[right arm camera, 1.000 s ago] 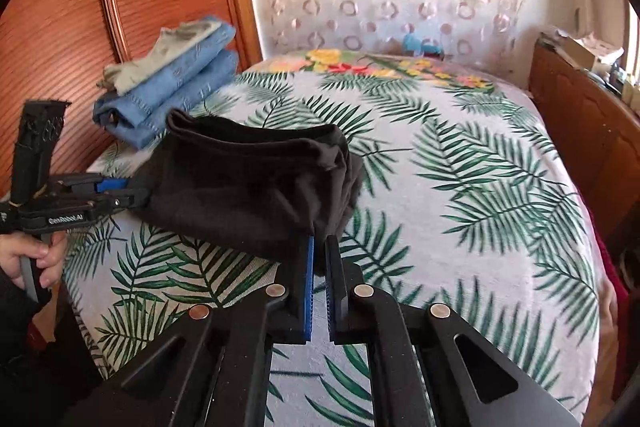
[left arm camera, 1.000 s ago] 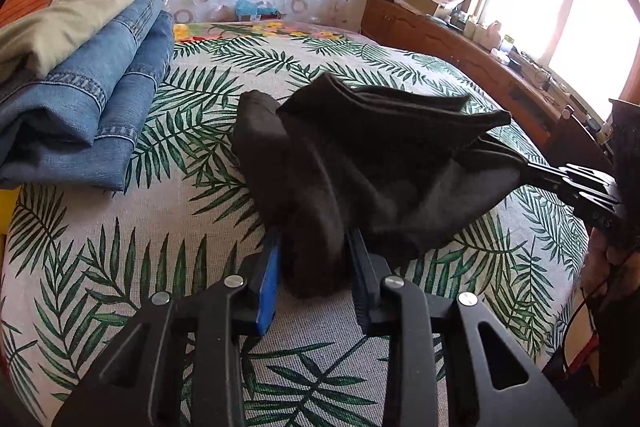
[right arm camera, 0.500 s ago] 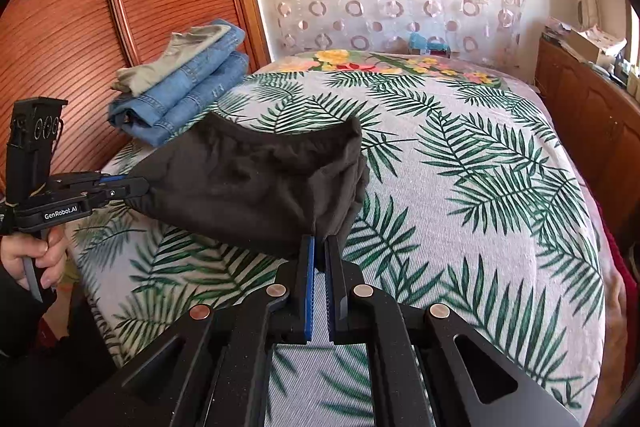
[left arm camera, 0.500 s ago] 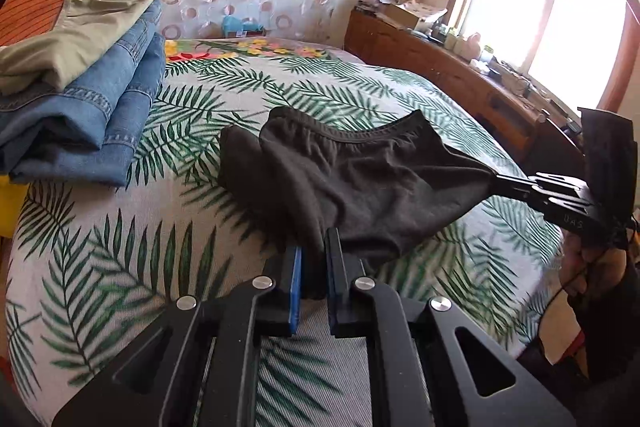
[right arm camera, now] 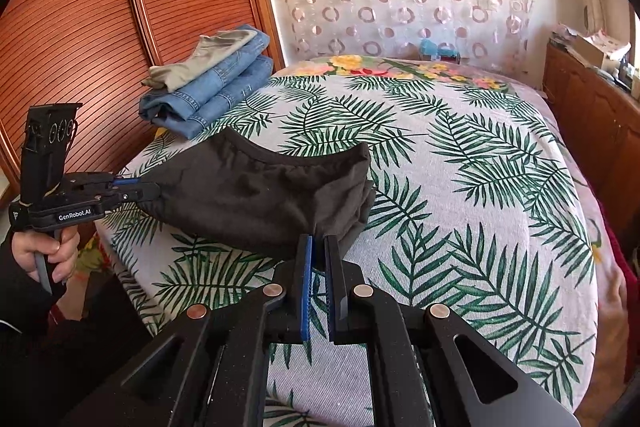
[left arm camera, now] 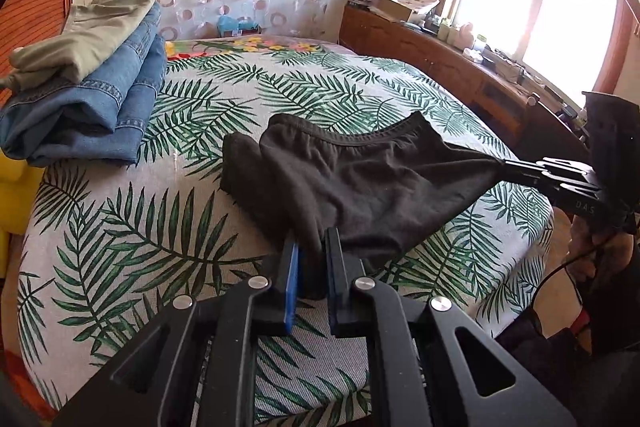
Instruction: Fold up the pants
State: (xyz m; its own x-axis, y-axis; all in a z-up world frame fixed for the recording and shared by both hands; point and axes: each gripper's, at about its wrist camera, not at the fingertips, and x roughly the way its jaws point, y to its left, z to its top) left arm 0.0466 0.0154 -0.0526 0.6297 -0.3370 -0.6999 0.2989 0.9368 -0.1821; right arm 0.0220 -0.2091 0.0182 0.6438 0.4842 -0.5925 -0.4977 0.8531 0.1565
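A: Two claws, and one bit of writing: "GenRobot.AI" on the left claw. The right claw shows letters like "DAS".

B: How wide are they?

A: Both nearly closed, each pinching a corner of the black pants, which hang stretched between them just over the palm-leaf bed.

B: Anything else?

A: Folded jeans near the headboard, well apart.

"GenRobot.AI" labels the left tongs; "DAS" marks the right tongs.
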